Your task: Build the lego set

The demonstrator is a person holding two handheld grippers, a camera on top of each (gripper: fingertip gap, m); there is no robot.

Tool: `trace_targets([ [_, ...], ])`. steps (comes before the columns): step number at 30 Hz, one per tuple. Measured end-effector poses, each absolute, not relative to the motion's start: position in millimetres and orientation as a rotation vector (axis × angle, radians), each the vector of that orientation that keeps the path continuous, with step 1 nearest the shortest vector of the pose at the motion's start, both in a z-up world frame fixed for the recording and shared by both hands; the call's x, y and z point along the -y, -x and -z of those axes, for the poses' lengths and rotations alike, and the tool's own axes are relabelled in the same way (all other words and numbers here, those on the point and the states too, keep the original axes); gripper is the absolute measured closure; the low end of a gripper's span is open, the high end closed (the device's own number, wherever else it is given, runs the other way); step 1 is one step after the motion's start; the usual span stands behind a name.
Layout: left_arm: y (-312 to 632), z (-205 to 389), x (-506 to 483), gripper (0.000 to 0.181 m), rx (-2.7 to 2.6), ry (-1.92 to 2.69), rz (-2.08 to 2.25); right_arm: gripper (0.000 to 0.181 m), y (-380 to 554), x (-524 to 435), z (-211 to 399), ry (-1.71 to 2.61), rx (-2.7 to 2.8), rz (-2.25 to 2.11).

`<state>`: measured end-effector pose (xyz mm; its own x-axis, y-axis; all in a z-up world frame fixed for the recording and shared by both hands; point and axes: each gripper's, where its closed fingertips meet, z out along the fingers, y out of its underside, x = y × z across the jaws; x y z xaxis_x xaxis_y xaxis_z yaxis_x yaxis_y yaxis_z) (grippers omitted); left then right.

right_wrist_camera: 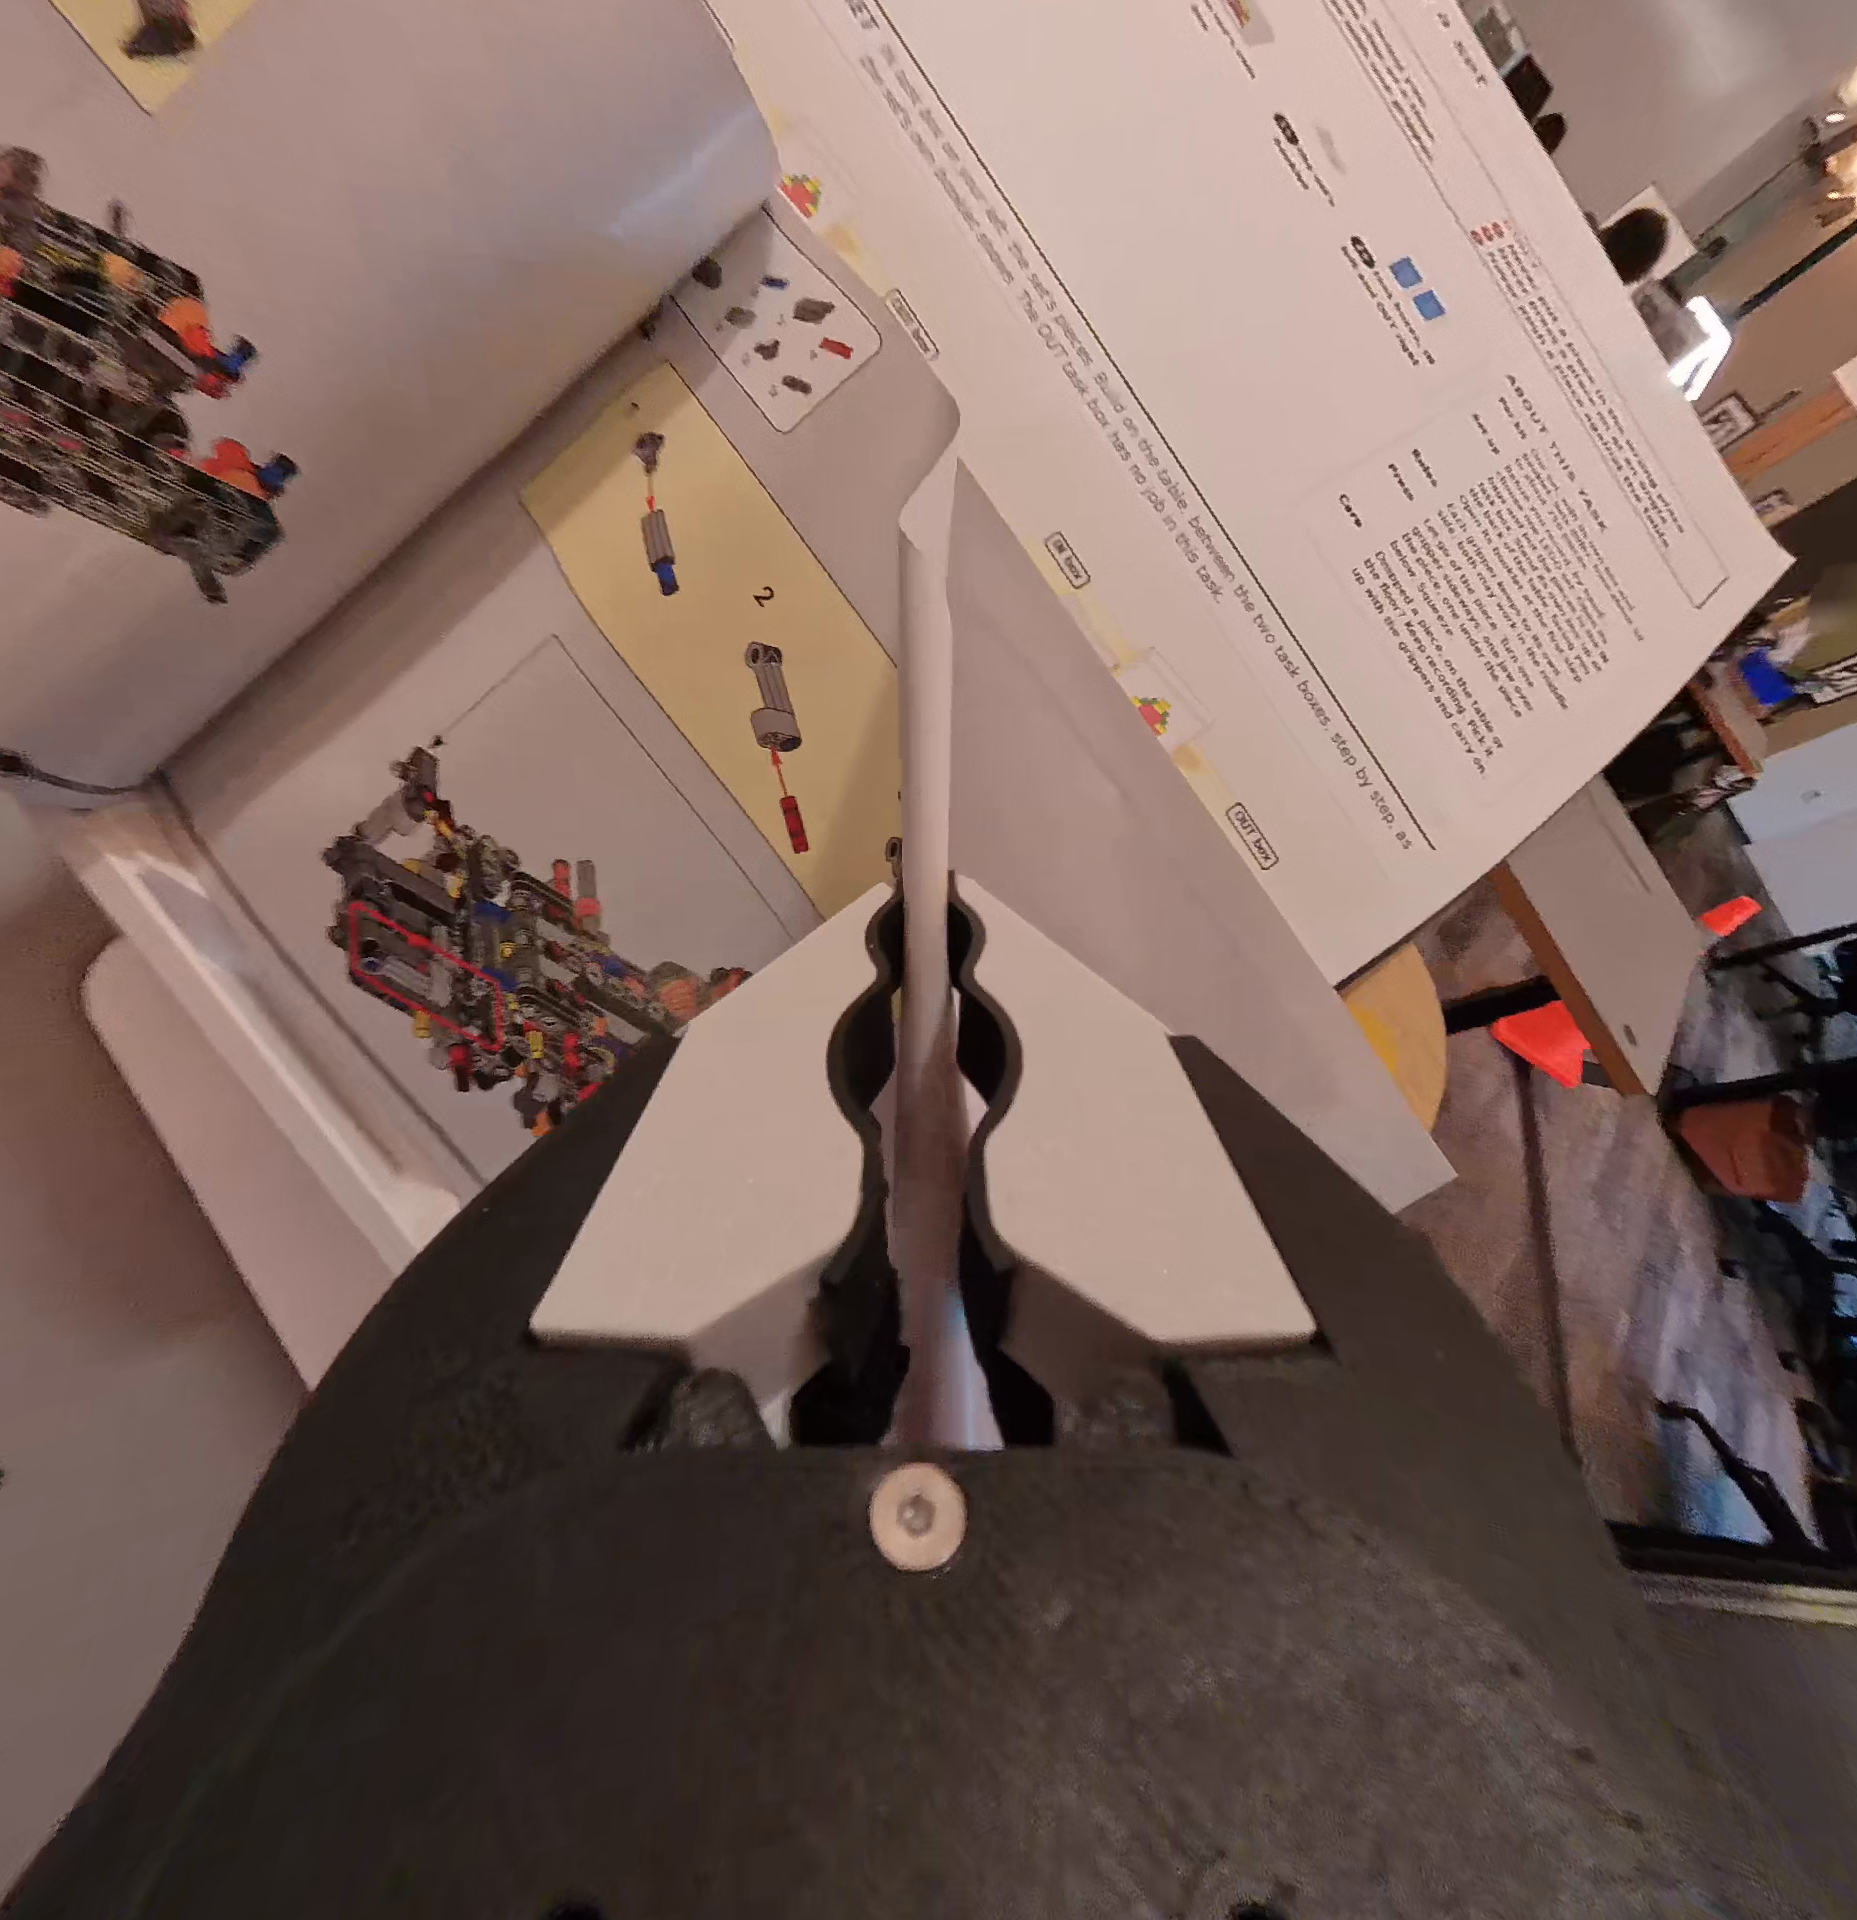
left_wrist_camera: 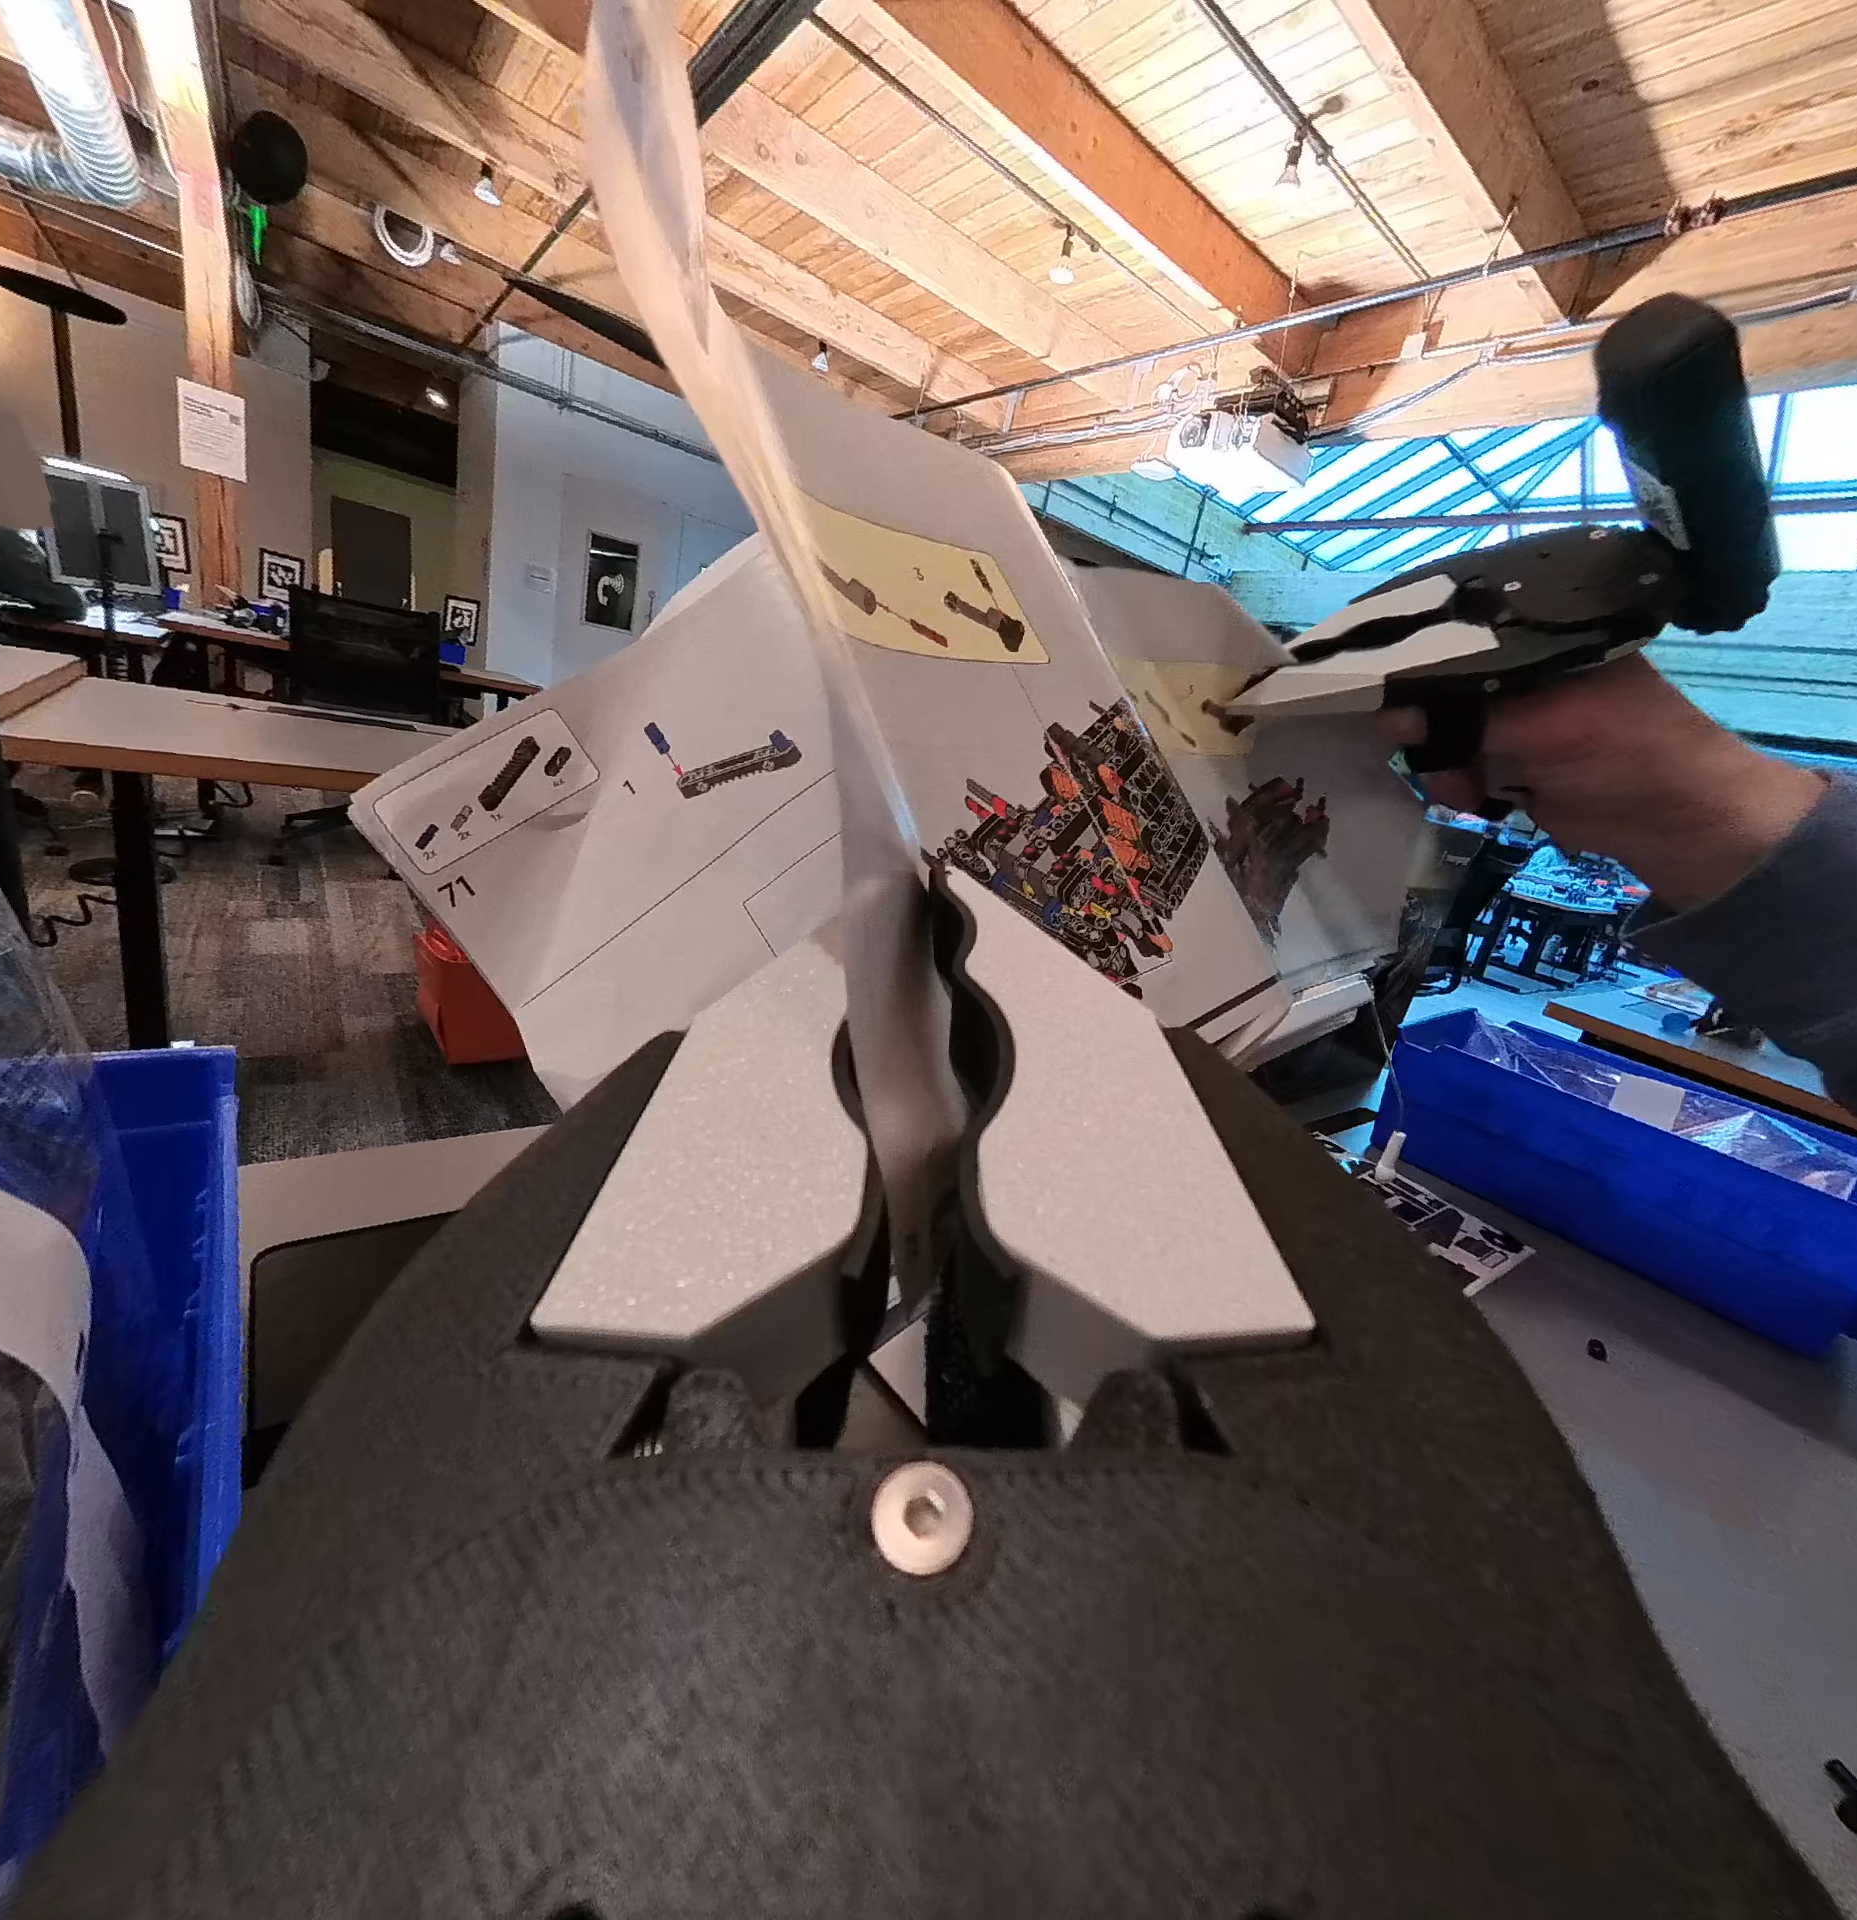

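Note:
The lego instruction booklet point(left_wrist_camera: 799, 790) is held up in the air, open, its pages curling. My left gripper point(left_wrist_camera: 929, 894) is shut on a page edge point(left_wrist_camera: 882, 987) that runs up between its fingers. My right gripper point(right_wrist_camera: 924, 894) is shut on another page edge point(right_wrist_camera: 929, 727) of the booklet point(right_wrist_camera: 550, 727). In the left wrist view the right gripper point(left_wrist_camera: 1230, 712) shows at the right, pinching the far page, held by a hand in a grey sleeve point(left_wrist_camera: 1651, 810). No loose lego pieces are visible.
Blue bins stand at the left point(left_wrist_camera: 165, 1247) and right point(left_wrist_camera: 1630, 1195) on the grey table point(left_wrist_camera: 1682, 1475). A printed instruction sheet point(right_wrist_camera: 1319, 416) lies behind the booklet. Desks, chairs and a red box point(left_wrist_camera: 467, 997) stand across the room. Tip to tip, the grippers are about 30 centimeters apart.

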<state>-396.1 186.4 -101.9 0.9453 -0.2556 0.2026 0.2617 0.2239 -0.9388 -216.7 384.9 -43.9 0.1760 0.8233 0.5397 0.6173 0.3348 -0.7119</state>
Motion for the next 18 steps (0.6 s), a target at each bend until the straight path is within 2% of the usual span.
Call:
trace_targets([
  [18,396,99,-185,0.181,0.006,1.289,0.354,0.181,220,-348,25,1.370,1.576,-0.433],
])
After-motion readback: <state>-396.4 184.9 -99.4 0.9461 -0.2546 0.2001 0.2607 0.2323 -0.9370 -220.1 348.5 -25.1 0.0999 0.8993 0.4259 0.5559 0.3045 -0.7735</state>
